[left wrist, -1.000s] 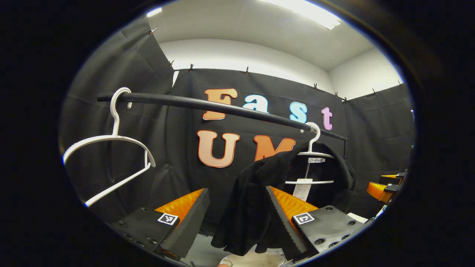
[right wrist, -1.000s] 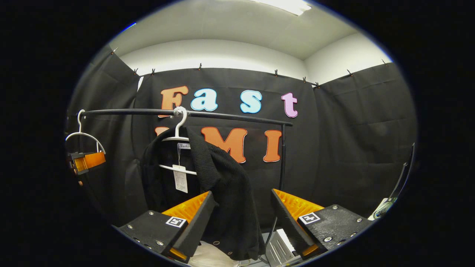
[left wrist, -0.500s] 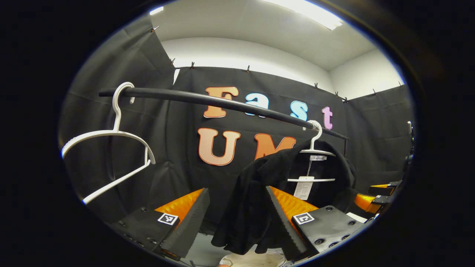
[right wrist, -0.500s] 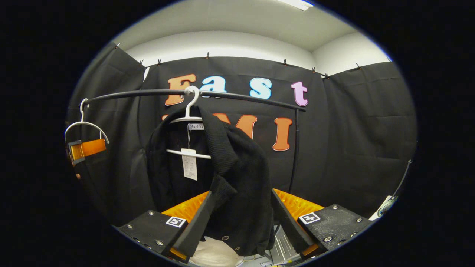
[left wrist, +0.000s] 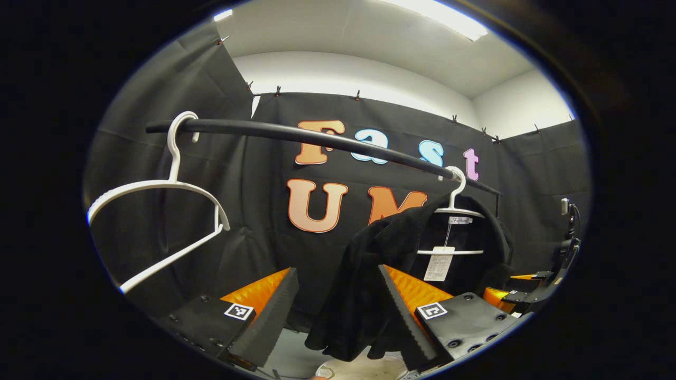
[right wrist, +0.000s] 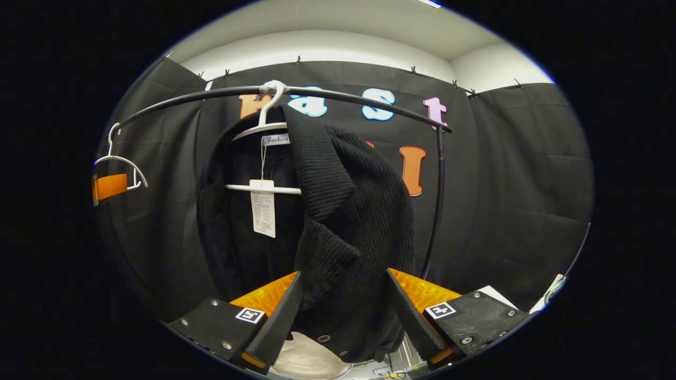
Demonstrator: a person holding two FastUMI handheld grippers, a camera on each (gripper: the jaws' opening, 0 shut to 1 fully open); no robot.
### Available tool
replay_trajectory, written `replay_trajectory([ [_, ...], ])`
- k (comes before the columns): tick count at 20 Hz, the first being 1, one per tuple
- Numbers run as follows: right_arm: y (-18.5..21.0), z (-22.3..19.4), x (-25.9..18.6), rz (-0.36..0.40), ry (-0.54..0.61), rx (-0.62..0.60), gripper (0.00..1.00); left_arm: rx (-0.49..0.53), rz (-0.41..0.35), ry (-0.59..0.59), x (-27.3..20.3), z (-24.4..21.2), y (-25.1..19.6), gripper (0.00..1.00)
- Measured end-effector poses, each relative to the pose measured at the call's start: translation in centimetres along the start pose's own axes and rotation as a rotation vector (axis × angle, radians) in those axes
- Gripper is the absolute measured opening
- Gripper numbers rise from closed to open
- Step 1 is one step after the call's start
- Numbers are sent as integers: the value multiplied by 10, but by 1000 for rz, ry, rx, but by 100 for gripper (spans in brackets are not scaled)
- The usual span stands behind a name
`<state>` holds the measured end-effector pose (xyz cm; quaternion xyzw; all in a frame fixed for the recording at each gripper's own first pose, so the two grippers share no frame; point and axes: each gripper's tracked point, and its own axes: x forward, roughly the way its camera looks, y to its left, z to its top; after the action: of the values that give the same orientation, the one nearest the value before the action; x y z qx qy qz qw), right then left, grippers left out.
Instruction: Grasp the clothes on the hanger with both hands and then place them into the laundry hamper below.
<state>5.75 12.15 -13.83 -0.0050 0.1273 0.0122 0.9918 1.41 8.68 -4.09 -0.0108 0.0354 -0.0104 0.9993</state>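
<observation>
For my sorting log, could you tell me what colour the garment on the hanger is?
The garment is black, with a ribbed knit texture, clearest in the right gripper view.

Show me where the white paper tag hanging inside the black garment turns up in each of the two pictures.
Left gripper view: the paper tag hangs right of centre, just above this claw's right finger, under the white hanger's bar.
Right gripper view: the paper tag hangs left of centre, in the open front of the black cardigan.
Shared landmark: the black rail that carries the hanger.
</observation>
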Motion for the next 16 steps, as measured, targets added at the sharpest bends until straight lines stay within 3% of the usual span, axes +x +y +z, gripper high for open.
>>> replay_trajectory([
  [2, -1, -6, 11, 2, 11, 17, 95, 4, 7, 5, 0, -2, 1, 93],
  [3, -1, -7, 17, 4, 14, 23, 95, 6, 12, 6, 0, -4, 2, 96],
  [6, -1, -9, 32, 11, 15, 35, 95, 7, 26, 7, 0, -5, 6, 93],
  [7, -1, -9, 37, 14, 12, 38, 95, 7, 27, 10, -1, -7, 6, 97],
  [8, -1, -9, 42, 13, 11, 40, 95, 7, 27, 14, 0, -8, 6, 93],
  [9, -3, -9, 46, 15, 11, 42, 95, 9, 28, 16, 0, -10, 6, 97],
  [11, 0, -9, 53, 23, 12, 52, 92, 11, 30, 21, 0, -12, 5, 100],
  [13, 2, -10, 60, 39, 13, 62, 83, 11, 30, 29, 3, -17, 4, 100],
  [14, 4, -9, 64, 43, 11, 64, 76, 10, 29, 34, 5, -19, 3, 93],
  [15, 3, -9, 65, 47, 11, 64, 73, 7, 29, 37, 7, -21, 2, 97],
  [16, 3, -8, 68, 47, 10, 62, 75, 4, 29, 40, 9, -22, 1, 97],
])
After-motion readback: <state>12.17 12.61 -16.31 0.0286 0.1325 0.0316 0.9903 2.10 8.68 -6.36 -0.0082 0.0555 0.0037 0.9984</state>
